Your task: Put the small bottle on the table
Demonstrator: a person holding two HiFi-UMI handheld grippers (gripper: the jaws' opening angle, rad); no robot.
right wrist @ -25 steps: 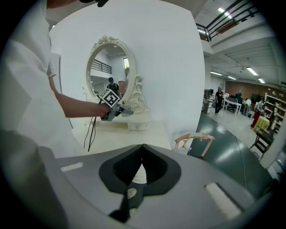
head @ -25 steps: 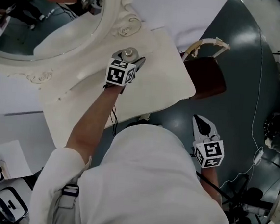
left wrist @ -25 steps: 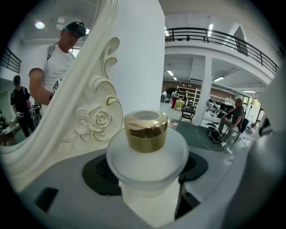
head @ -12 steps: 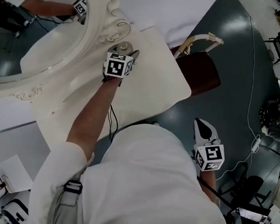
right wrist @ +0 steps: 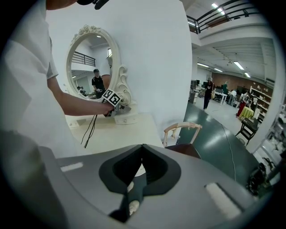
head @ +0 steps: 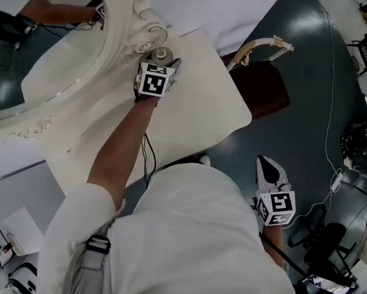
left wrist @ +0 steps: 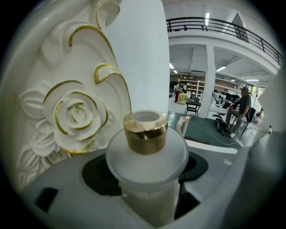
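The small bottle (left wrist: 145, 134) is frosted white with a gold cap (head: 161, 55). My left gripper (left wrist: 145, 172) is shut on its body and holds it upright, right beside the carved rose of the mirror frame (left wrist: 73, 114). In the head view the left gripper (head: 157, 76) reaches over the back of the white dressing table (head: 193, 112), at the foot of the mirror. I cannot tell whether the bottle's base touches the table. My right gripper (head: 268, 174) hangs low at the right over the floor, and its jaws (right wrist: 142, 150) are shut on nothing.
An oval mirror (head: 45, 39) in an ornate white frame stands at the table's back. A wooden chair with a dark seat (head: 267, 86) is by the table's right edge. Cables (head: 331, 125) run across the dark green floor, and equipment sits at the right.
My left gripper has carried the bottle a little farther back toward the foot of the mirror frame. The right gripper has hardly moved.
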